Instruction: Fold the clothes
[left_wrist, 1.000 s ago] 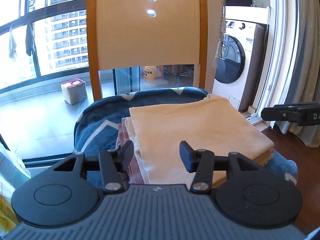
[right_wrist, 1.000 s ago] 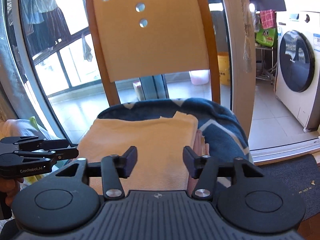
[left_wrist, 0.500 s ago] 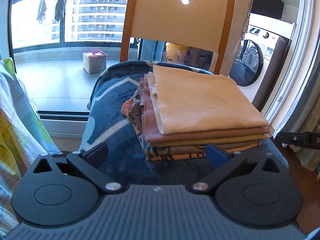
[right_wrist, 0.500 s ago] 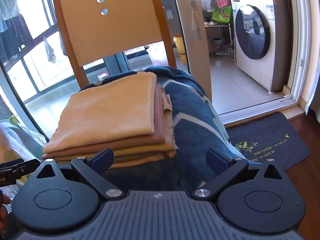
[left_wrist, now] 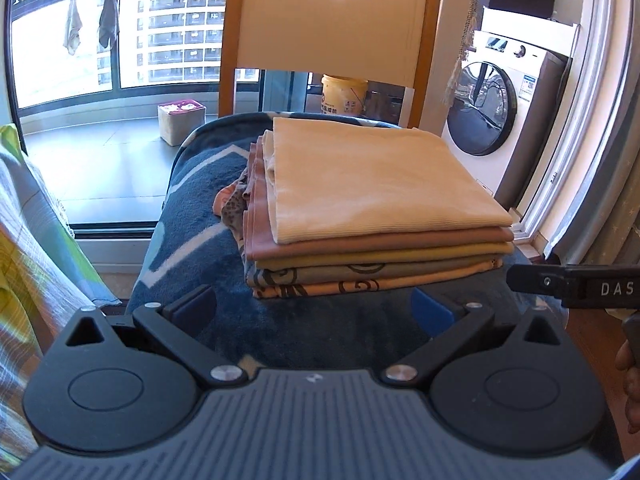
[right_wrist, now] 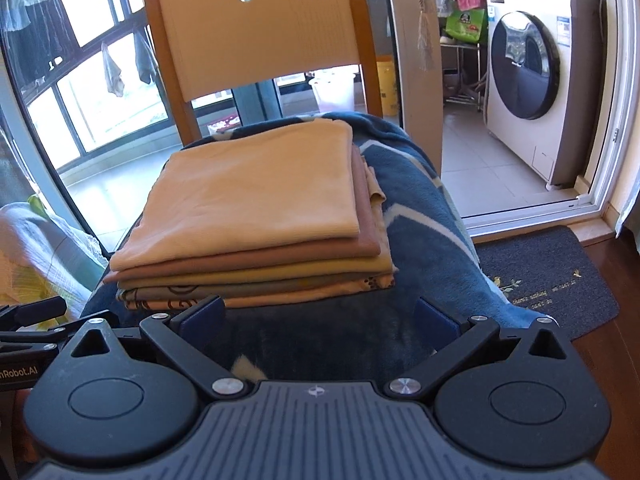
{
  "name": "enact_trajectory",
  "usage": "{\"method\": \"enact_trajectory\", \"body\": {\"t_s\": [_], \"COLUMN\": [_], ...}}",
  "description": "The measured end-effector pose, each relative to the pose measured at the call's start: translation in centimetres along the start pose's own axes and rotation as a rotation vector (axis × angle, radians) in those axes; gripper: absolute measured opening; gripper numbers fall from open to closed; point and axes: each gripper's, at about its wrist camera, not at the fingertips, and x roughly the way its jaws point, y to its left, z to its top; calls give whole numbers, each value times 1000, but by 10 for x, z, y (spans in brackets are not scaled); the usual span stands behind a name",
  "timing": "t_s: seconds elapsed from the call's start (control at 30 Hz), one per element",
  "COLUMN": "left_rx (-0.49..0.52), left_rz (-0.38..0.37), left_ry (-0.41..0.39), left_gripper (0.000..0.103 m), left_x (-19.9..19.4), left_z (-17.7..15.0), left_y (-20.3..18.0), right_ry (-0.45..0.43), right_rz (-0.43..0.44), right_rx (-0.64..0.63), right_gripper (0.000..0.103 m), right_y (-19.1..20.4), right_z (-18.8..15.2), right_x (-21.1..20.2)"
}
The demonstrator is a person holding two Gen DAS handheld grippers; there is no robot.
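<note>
A stack of several folded clothes (left_wrist: 372,216) lies on a blue blanket (left_wrist: 200,208) over a wooden chair's seat; the top piece is pale orange. It also shows in the right wrist view (right_wrist: 256,216). My left gripper (left_wrist: 312,308) is wide open and empty, just in front of the stack, not touching it. My right gripper (right_wrist: 318,316) is wide open and empty, also just in front of the stack. The right gripper's side shows at the right edge of the left wrist view (left_wrist: 576,284). The left gripper's side shows at the left edge of the right wrist view (right_wrist: 28,320).
The chair back (left_wrist: 332,20) rises behind the stack. A washing machine (right_wrist: 532,76) stands at the right beyond a sliding door. A dark doormat (right_wrist: 548,280) lies on the floor at right. Light striped fabric (left_wrist: 28,240) hangs at the left.
Both grippers pulled back from over the stack and opened wide. The stack has not moved.
</note>
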Motion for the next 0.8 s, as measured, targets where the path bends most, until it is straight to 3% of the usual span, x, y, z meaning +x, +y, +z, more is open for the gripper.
{"method": "enact_trajectory", "body": {"t_s": [0.1, 0.4, 0.8], "left_rx": [-36, 11, 13], "left_rz": [18, 85, 57], "left_ry": [22, 64, 73], "left_gripper": [102, 102, 102], "left_x": [1, 1, -19], "left_z": [-1, -7, -11], "left_y": [-5, -20, -30], "right_ry": [15, 10, -11], "right_rz": [11, 13, 11], "right_rx": [-14, -22, -28], "right_gripper": [103, 103, 103], "right_y": [-6, -21, -23], "right_z": [-1, -6, -13], "right_x": [1, -3, -29]}}
